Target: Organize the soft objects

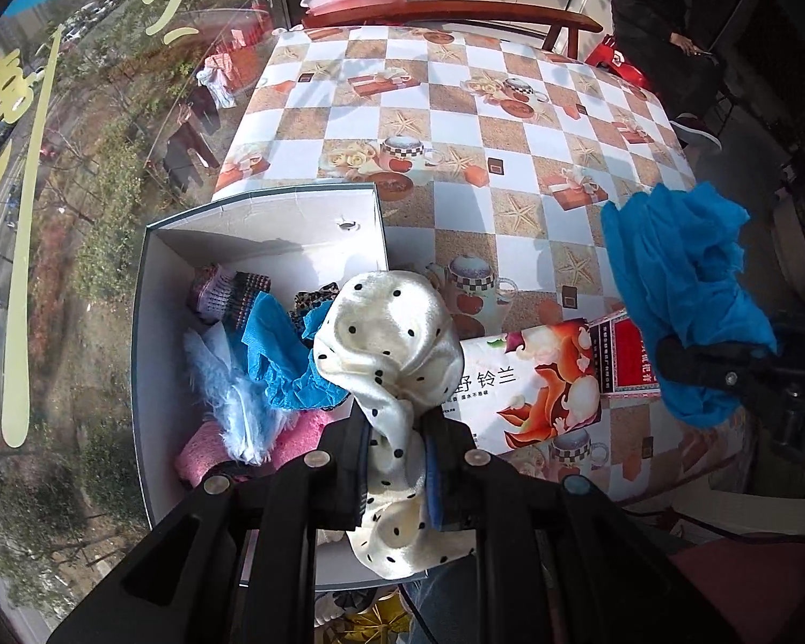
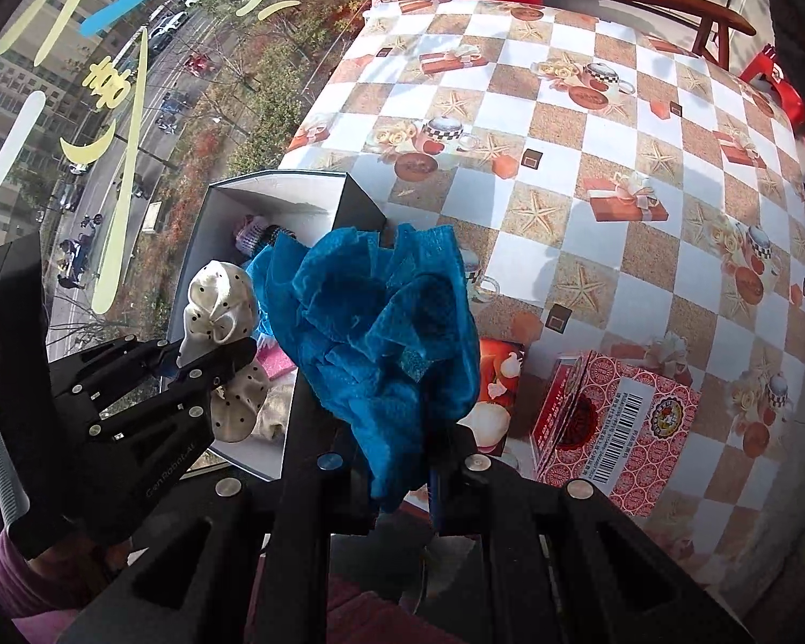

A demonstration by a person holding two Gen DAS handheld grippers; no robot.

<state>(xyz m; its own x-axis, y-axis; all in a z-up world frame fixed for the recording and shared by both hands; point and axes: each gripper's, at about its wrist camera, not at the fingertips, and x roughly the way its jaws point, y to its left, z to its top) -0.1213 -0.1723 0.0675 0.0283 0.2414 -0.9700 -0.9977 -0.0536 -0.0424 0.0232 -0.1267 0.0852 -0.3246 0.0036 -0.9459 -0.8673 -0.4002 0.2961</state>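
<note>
My left gripper (image 1: 394, 461) is shut on a cream polka-dot cloth (image 1: 386, 338) and holds it over the right side of an open white box (image 1: 155, 322). The box holds several soft items: a blue mesh piece (image 1: 279, 359), a pale blue fluffy piece (image 1: 225, 386), a pink piece (image 1: 204, 451) and a knitted piece (image 1: 225, 290). My right gripper (image 2: 402, 461) is shut on a crumpled blue cloth (image 2: 386, 322), held above the table beside the box (image 2: 231, 204). The left gripper (image 2: 209, 359) with the dotted cloth (image 2: 220, 306) shows at the left of the right wrist view.
The checkered tablecloth (image 1: 510, 107) covers the table. A tissue pack (image 1: 536, 392) and a red patterned box (image 2: 617, 429) lie near the front edge. A window (image 1: 53, 214) stands left of the table. A wooden chair (image 1: 456, 13) and a seated person (image 1: 665, 27) are behind.
</note>
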